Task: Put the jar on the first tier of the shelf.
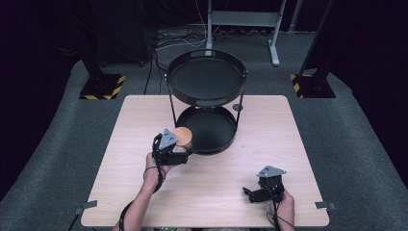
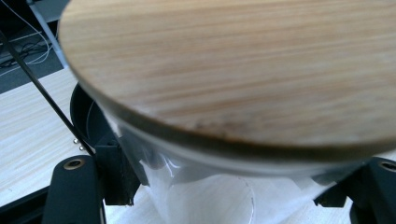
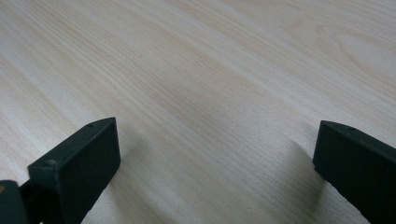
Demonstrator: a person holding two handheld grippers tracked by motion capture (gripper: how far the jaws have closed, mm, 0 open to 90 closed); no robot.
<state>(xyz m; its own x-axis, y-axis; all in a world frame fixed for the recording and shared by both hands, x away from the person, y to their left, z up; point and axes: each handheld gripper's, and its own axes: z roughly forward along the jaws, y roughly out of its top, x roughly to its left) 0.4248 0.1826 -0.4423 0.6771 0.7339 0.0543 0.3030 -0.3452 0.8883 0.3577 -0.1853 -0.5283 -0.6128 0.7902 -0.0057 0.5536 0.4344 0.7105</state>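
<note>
Jar position: the clear glass jar with the round wooden lid (image 1: pixel 183 138) is clamped in the left tool (image 1: pixel 179 150), jaws pressed on the glass wall below the lid, as the left gripper view shows (image 2: pixel 219 93). It hangs above the light wooden tabletop (image 1: pixel 144 192), just beside the near-left rim of the lower tray of the black two-tier round metal stand (image 1: pixel 207 130). Jar axis upright, lid up. The tray lies ahead and to the right of the jar, so a short carry that way should clear the rim. Right tool (image 1: pixel 260 190) rests well apart, near the front right edge, jaws wide with nothing between them (image 3: pixel 210 154). Left hand is plainly the nearer one.
</note>
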